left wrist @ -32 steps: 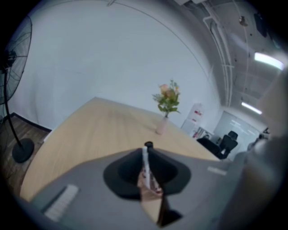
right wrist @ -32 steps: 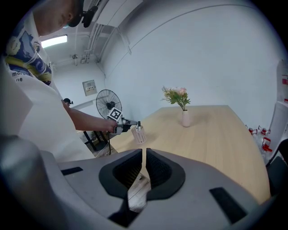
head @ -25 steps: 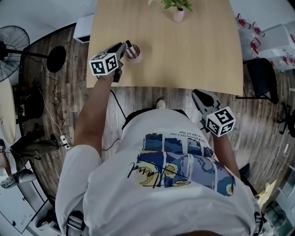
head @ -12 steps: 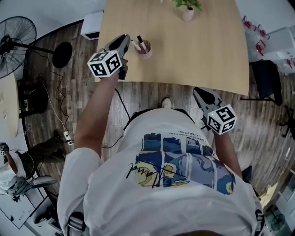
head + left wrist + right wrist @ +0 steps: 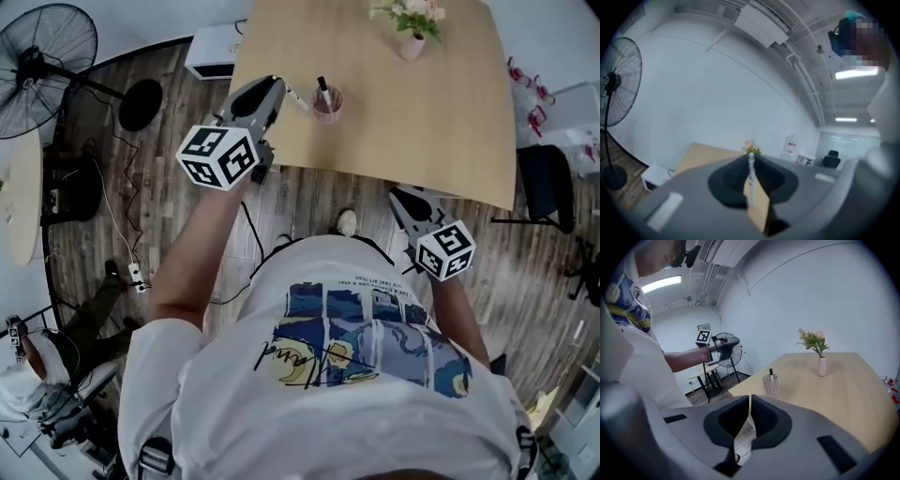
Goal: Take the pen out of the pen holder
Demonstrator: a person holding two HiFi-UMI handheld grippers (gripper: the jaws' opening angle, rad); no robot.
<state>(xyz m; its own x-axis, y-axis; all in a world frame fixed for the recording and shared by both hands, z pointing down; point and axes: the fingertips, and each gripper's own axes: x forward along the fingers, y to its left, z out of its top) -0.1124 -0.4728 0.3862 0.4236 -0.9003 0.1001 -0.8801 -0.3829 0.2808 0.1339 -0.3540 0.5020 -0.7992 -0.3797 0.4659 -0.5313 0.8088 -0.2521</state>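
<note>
Standing at the near edge of a light wooden table, a person in a white printed T-shirt holds a grey two-jaw gripper in each hand. Closest to the body, the right gripper sits low over the dark plank floor, just short of the table edge; its black jaws are drawn together with nothing between them, as the right gripper view shows. Further out, the left gripper is held up in the air at the table's near left corner, its jaws clamped on a slim white pen, which stands upright between the pads in the left gripper view. That pen is clear of the small pink mesh pen holder, which stands on the table just beside the gripper tip with a black pen upright in it. At the far end of the table stands a pale pink vase of flowers.
</note>
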